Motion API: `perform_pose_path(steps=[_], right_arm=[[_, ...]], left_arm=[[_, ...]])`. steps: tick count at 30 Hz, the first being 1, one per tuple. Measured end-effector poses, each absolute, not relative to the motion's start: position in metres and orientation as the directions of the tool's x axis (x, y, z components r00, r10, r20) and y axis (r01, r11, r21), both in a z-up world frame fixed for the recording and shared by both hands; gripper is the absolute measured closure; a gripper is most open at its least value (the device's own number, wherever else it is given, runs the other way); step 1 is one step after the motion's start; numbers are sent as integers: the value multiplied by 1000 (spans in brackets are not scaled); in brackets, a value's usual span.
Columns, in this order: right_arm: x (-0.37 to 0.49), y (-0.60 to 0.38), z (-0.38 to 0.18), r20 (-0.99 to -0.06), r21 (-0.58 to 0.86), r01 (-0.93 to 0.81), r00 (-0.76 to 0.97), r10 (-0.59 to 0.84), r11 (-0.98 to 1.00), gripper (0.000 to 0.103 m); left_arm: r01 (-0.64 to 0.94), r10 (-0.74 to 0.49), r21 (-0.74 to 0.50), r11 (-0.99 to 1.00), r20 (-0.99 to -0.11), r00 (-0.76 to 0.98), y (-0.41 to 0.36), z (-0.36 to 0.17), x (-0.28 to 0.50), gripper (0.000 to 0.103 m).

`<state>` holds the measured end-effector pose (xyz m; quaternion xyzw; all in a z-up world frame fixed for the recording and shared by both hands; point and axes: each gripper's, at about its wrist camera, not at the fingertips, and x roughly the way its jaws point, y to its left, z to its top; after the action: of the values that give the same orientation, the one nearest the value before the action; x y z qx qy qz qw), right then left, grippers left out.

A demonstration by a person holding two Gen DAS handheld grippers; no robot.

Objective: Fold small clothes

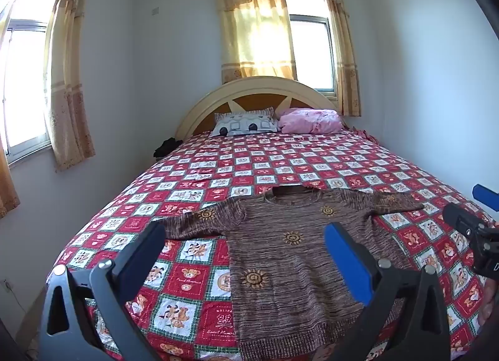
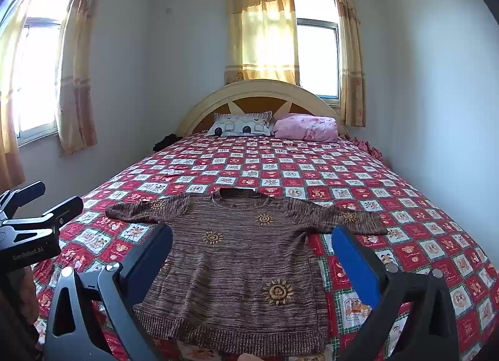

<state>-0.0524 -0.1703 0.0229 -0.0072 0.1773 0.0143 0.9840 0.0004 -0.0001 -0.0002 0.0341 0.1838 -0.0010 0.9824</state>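
A small brown knit sweater with embroidered yellow suns lies flat, front up, sleeves spread, on the near half of the bed; it also shows in the right wrist view. My left gripper is open and empty, held above the sweater's left side. My right gripper is open and empty, held above the sweater's hem area. The right gripper shows at the right edge of the left wrist view, and the left gripper shows at the left edge of the right wrist view.
The bed has a red and white checked bear-print cover. A patterned pillow and a pink bundle lie by the arched headboard. Walls run close along both sides of the bed. Curtained windows are behind and left.
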Motion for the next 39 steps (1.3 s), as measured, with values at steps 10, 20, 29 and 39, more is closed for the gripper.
perform_pose_path(steps=[10,20,29,39], right_arm=[[-52,-168,24,-357,-1,-26,934,23,1000,1],[-53,-174,20,-340,-4,-24,940,21,1000,1],[-50,-170,20,-343,-21,-11,939,4,1000,1],[-48,-173,19,-345,-19,-10,938,2,1000,1]], left_arm=[[15,9,65,998,-351,936,3,0,1,0],[-1,20,55,999,-342,940,2,0,1,0],[-10,31,63,998,-336,942,-2,-1,1,0],[-1,16,44,999,-343,939,0,-5,5,0]])
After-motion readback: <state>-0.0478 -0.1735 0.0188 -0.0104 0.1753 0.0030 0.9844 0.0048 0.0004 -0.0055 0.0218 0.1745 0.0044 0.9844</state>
